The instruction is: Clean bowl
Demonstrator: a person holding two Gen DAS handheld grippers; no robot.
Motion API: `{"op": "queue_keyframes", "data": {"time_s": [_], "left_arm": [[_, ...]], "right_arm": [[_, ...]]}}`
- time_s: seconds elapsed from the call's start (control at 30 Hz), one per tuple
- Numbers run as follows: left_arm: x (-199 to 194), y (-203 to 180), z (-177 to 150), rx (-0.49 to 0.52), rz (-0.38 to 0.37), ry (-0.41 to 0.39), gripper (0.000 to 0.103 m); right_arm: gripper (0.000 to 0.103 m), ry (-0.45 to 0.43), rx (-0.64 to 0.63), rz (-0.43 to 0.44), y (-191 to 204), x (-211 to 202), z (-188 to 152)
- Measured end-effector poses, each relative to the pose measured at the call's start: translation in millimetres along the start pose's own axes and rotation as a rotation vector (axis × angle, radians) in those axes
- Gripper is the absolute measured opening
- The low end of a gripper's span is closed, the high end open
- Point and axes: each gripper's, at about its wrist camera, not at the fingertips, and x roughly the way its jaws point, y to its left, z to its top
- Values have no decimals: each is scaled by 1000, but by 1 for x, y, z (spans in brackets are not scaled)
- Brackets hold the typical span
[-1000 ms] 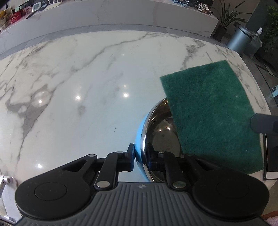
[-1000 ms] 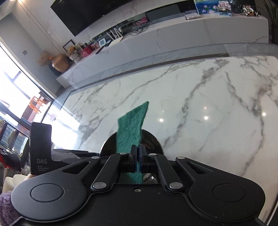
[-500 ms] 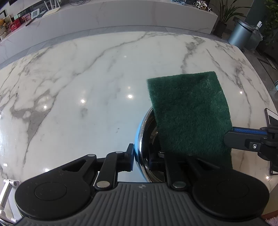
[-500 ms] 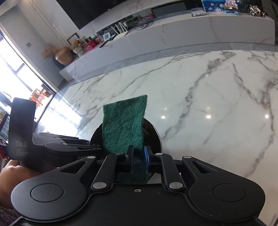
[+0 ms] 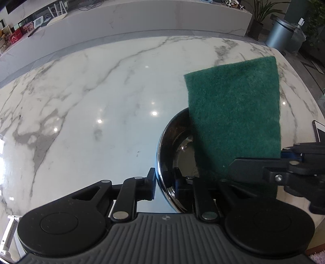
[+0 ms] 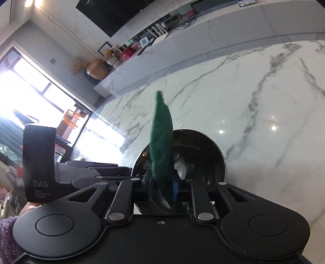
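A shiny steel bowl (image 5: 172,146) sits on the white marble table (image 5: 91,101). My left gripper (image 5: 165,178) is shut on the bowl's near rim, one finger outside and one inside. My right gripper (image 6: 161,186) is shut on a green scouring pad (image 6: 161,142), which stands edge-on above the bowl (image 6: 203,152) in the right wrist view. In the left wrist view the pad (image 5: 235,121) hangs broadside over the bowl's right half, with the right gripper (image 5: 284,164) coming in from the right.
A dark flat device (image 5: 319,132) lies at the table's right edge. A long marble counter (image 5: 142,18) runs behind the table. A metal bin (image 5: 280,34) and a potted plant (image 5: 262,16) stand at the far right.
The right gripper has turned the pad, from face-on to edge-on in its own view. In the left wrist view the pad shifted right and the right gripper came further into view. The left gripper still holds the rim.
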Motion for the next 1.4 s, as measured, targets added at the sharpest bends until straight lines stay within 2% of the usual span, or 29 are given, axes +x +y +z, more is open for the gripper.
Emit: {"op": "queue_keyframes", "data": {"time_s": [0.1,0.23,0.37,0.47,0.8,1.1,1.23,1.4], "left_arm": [[0,0,0,6,5,-3,15],[-5,-1,0,26,15,-30,12],[-11,-3,0,59,55,-64,11],[-13,-3,-1,58,54,-63,11],[-10,-14,-4,114,79,-51,11],[-10,-5,-3,67,37,-45,11],[-12,-1,-4,45,4,-46,11],[-3,1,-5,26,-19,5,12]], "right_arm": [[4,-12,-8,-27,4,-3,-1],[4,-36,-80,-93,12,-10,-3],[4,-30,-31,-22,6,-15,-4],[4,-15,-3,-17,4,-12,-5],[4,34,-30,-195,4,7,-9],[3,69,-102,-299,8,21,-14],[3,79,-175,-347,16,24,-18],[2,83,-240,-387,22,27,-23]]}}
